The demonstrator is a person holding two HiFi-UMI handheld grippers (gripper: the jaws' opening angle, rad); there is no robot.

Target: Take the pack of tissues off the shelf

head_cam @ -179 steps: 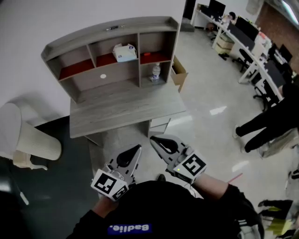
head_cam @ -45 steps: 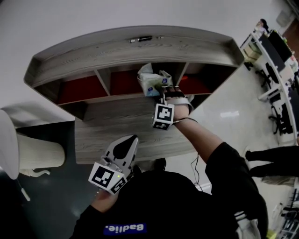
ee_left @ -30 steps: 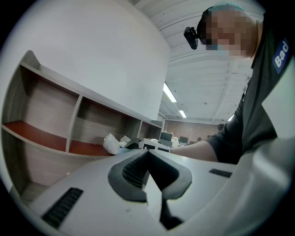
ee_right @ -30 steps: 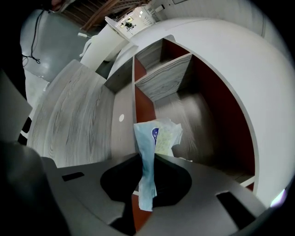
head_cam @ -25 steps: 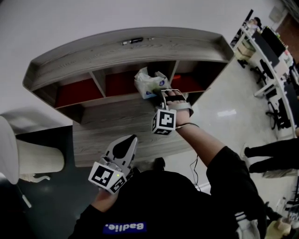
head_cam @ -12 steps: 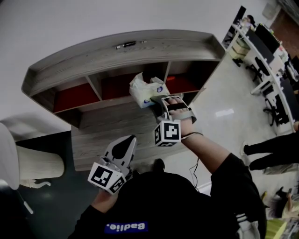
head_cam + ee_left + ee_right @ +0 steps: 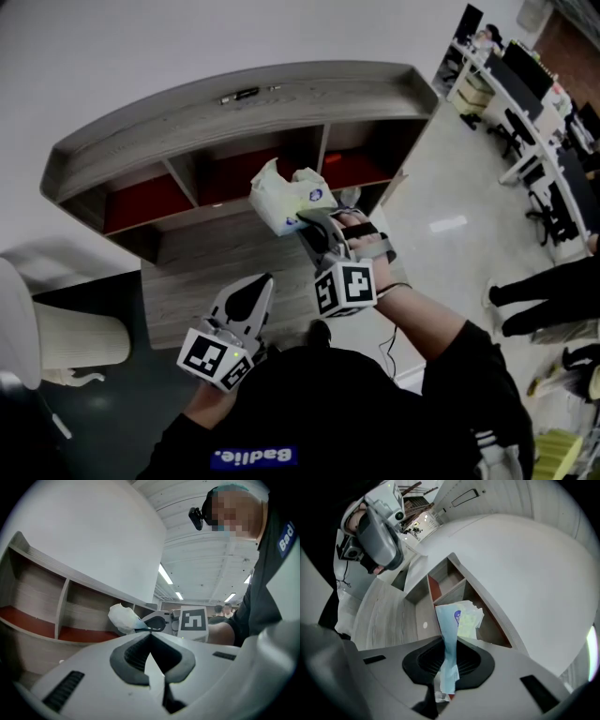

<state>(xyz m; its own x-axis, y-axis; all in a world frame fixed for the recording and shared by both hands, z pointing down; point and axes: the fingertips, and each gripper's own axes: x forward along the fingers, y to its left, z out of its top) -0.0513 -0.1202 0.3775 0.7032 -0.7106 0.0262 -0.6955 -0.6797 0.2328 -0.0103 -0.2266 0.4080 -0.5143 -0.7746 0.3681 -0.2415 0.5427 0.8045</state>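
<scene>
The pack of tissues (image 7: 284, 198), pale blue and white with a blue oval mark, hangs in the air in front of the shelf's (image 7: 234, 103) middle compartment, above the desk top. My right gripper (image 7: 312, 223) is shut on the pack's near edge; in the right gripper view the wrapper (image 7: 451, 639) runs pinched between the two jaws. My left gripper (image 7: 255, 292) stays low over the desk's front edge, jaws shut with nothing in them. In the left gripper view the pack of tissues (image 7: 123, 618) shows ahead, held by the right gripper (image 7: 151, 623).
The grey wooden shelf unit has red-floored compartments (image 7: 142, 200) and stands on a desk (image 7: 202, 262) against a white wall. A white round sticker (image 7: 425, 625) lies on the desk. A pale chair (image 7: 56, 323) stands at the left. Office desks (image 7: 525, 103) and a person's legs (image 7: 553, 305) are at the right.
The right gripper has drawn back toward me with the pack of tissues, which has left the middle compartment and now hangs over the desk. The left gripper has kept still.
</scene>
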